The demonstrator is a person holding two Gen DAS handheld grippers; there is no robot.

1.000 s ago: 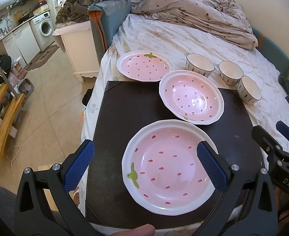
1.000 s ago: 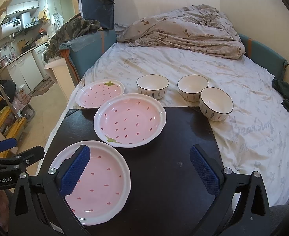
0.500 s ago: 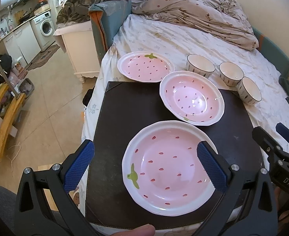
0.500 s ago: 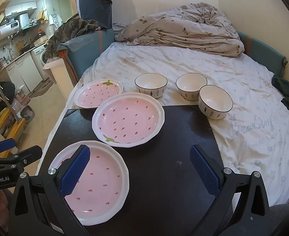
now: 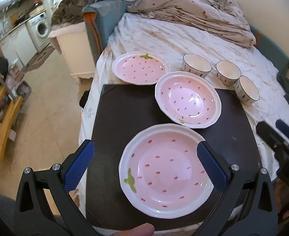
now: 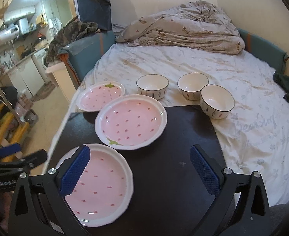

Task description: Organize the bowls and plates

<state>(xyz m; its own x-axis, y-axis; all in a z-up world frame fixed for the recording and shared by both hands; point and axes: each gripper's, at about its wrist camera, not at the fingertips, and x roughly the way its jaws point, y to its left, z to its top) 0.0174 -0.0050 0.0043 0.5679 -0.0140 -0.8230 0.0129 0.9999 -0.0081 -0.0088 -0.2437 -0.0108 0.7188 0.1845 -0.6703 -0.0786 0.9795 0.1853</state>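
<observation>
Three pink strawberry plates: the near plate [image 5: 164,169] and the middle plate [image 5: 187,102] lie on a black board [image 5: 124,118]; the far plate [image 5: 140,68] lies on the bed sheet with its near edge at the board's far edge. Three white bowls [image 5: 196,64] [image 5: 228,74] [image 5: 246,89] stand on the sheet behind. My left gripper [image 5: 142,165] is open above the near plate. My right gripper [image 6: 138,169] is open and empty over the board, its left finger over the near plate [image 6: 103,184].
The board rests on a bed with a white sheet [image 6: 203,63] and a crumpled duvet [image 6: 183,31] at the back. The bed edge drops to a tiled floor [image 5: 46,108] on the left. A dark cloth [image 6: 288,90] lies at the right.
Both views have shifted slightly, with the plates and bowls a little lower in frame. No object has moved and both grippers stay open.
</observation>
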